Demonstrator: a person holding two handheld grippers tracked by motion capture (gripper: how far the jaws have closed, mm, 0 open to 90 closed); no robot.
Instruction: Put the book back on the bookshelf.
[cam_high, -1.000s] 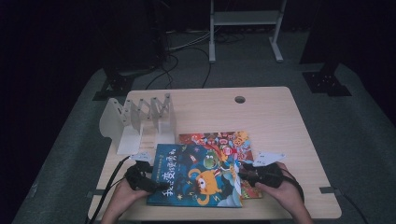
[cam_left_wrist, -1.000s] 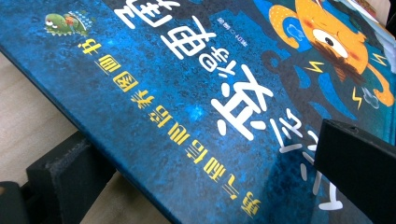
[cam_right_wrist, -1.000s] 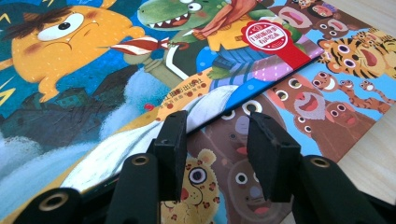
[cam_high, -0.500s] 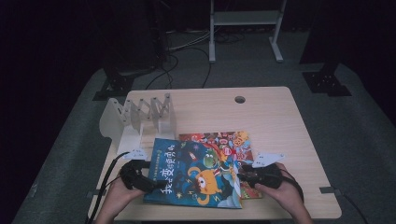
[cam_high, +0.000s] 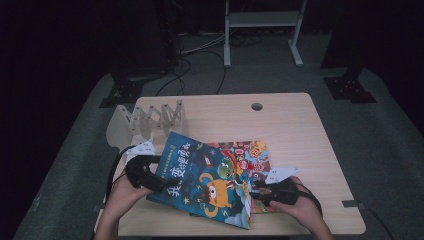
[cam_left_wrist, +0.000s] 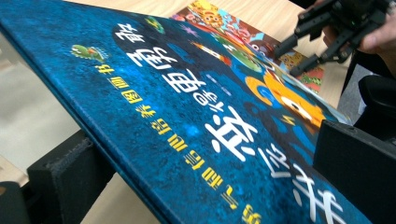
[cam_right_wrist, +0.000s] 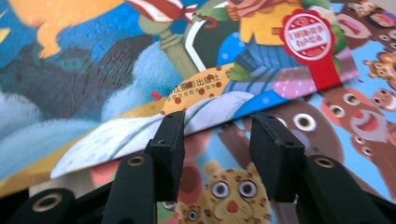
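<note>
A blue picture book (cam_high: 205, 180) with white and yellow characters lies partly over a colourful animal picture book (cam_high: 252, 155) on the wooden table (cam_high: 290, 125). My left gripper (cam_high: 159, 184) is shut on the blue book's (cam_left_wrist: 187, 107) left edge, one jaw under it and one on the cover, holding that side off the table. The book tilts down to the right. My right gripper (cam_high: 257, 189) stands at the blue book's (cam_right_wrist: 93, 70) right edge, over the colourful book (cam_right_wrist: 364, 116). Its jaws (cam_right_wrist: 215, 135) stand apart with nothing between them. In the left gripper view the right gripper (cam_left_wrist: 299, 56) points down at the colourful book (cam_left_wrist: 219, 23).
A white zigzag rack (cam_high: 145, 117) stands at the table's back left, close behind the blue book. A cable hole (cam_high: 257, 106) sits near the far edge. Beyond the table are a white metal frame (cam_high: 262, 30) and floor cables (cam_high: 190, 60).
My left gripper has risen with the blue book's left edge, so the book tilts more steeply. Its right edge stays down. The right gripper has kept still.
</note>
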